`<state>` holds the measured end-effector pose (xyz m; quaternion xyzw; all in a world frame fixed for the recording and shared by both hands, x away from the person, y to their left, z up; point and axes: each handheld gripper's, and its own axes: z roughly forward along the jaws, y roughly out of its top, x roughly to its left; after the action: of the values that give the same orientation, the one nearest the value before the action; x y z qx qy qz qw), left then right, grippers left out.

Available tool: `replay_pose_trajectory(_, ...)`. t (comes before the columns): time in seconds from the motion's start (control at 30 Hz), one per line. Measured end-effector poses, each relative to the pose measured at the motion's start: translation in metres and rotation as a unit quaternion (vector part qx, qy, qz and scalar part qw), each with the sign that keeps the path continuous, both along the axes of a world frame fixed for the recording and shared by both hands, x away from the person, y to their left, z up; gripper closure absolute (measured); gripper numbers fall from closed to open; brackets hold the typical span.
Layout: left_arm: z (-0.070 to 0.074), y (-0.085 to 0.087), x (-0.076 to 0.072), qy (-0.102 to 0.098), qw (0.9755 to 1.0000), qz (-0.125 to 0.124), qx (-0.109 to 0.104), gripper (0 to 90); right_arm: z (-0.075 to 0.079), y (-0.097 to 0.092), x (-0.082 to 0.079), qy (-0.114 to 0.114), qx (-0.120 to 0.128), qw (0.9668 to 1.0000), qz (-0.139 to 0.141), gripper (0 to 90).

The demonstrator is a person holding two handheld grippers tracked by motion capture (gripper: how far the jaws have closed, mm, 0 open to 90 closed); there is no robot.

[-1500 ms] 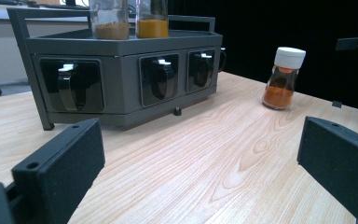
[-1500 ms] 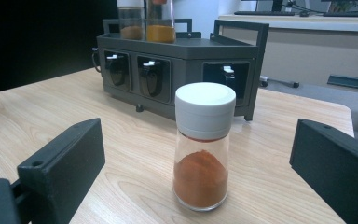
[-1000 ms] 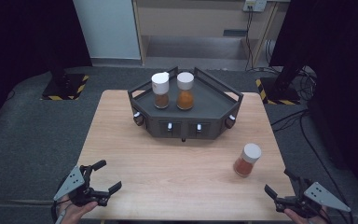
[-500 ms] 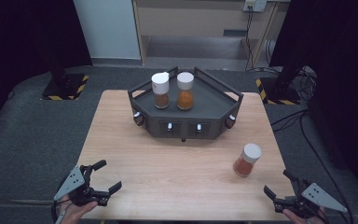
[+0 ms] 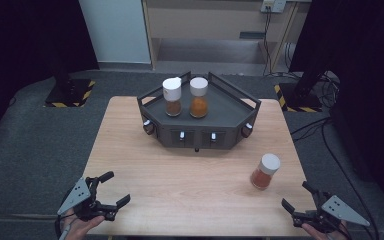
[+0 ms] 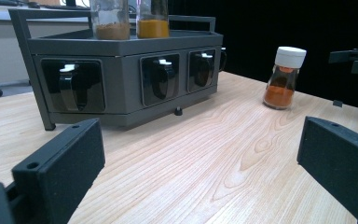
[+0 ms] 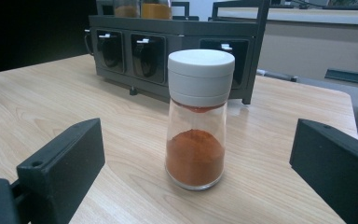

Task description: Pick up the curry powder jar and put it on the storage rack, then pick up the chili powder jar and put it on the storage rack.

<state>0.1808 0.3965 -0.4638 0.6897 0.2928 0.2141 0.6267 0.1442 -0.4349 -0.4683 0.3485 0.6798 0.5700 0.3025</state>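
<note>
Nothing much has moved since the earlier picture. A spice jar (image 7: 199,119) with red powder is seen standing on the wooden table (image 5: 190,190), just ahead of the right claw (image 5: 300,205), whose jaws are wide open and empty. Far to that claw's left, the left claw (image 5: 112,189) is held open and empty too. Beyond both, a grey rack (image 5: 198,130) is set, with dark carpet (image 5: 35,150) around.

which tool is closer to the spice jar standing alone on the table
Right. The right tool sits just beyond the lone spice jar at the near right corner; the left tool is across the table at the near left corner.
</note>
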Motion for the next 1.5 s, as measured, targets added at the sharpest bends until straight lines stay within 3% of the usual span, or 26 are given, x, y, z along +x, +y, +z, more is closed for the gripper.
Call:
replay_pose_trajectory(0.3,0.0007,-0.0012,0.0012,-0.001,1.0000,-0.006,0.005,0.0,0.0009,0.0026,0.0041,-0.006,-0.002,0.9999,0.011,3.2)
replay_pose_trajectory(0.73,0.0009,-0.0015,-0.0001,-0.003,1.0000,-0.005,0.005,0.0,-0.0016,-0.0011,0.0010,-0.007,0.010,0.9999,-0.005,3.3)
replay_pose_trajectory(1.5,0.0017,-0.0030,0.0009,-0.003,0.9999,-0.009,0.008,0.0,-0.0011,-0.0019,-0.0010,-0.009,0.009,0.9999,-0.003,3.4)
